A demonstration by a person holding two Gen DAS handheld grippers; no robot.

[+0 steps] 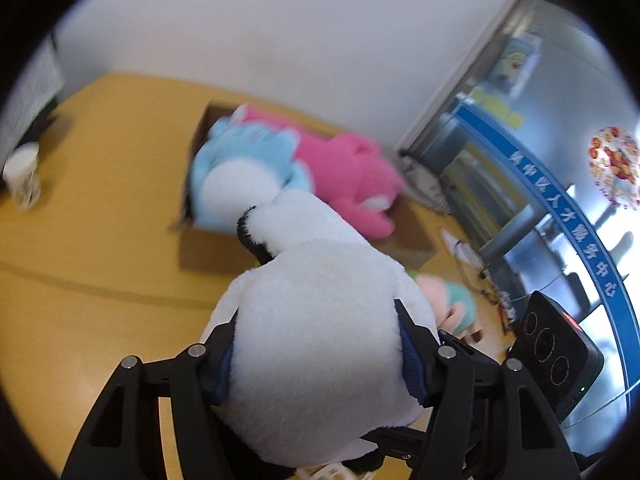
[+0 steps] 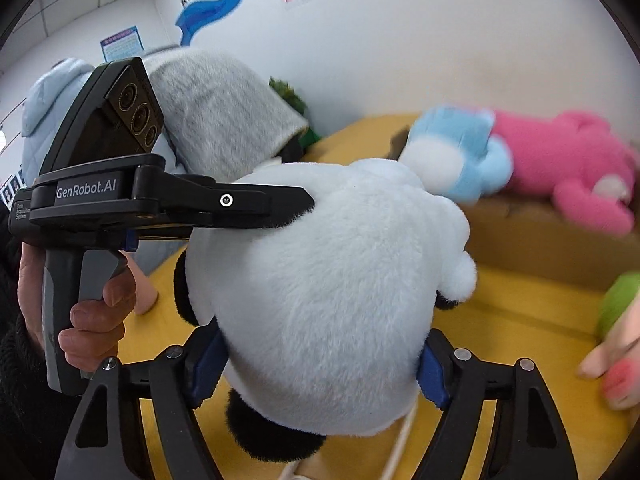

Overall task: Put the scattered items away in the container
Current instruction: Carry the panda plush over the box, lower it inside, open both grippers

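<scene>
Yellow tabletop (image 1: pixel 100 240) supports an open cardboard box (image 1: pixel 208 248) holding a blue plush (image 1: pixel 236 160) and a pink plush (image 1: pixel 348 172), both overhanging its rim. Left gripper (image 1: pixel 316 344) and right gripper (image 2: pixel 320 360) both clamp the white panda plush (image 2: pixel 328 292), held near the box.

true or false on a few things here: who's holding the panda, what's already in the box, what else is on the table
1. Both grippers clamp the white panda plush. True: left gripper, right gripper.
2. The cardboard box holds no toys. False: a blue plush and a pink plush lie in it.
3. The panda is already inside the box. False: it is held short of it.
4. A white cup stands on the yellow table. True.
</scene>
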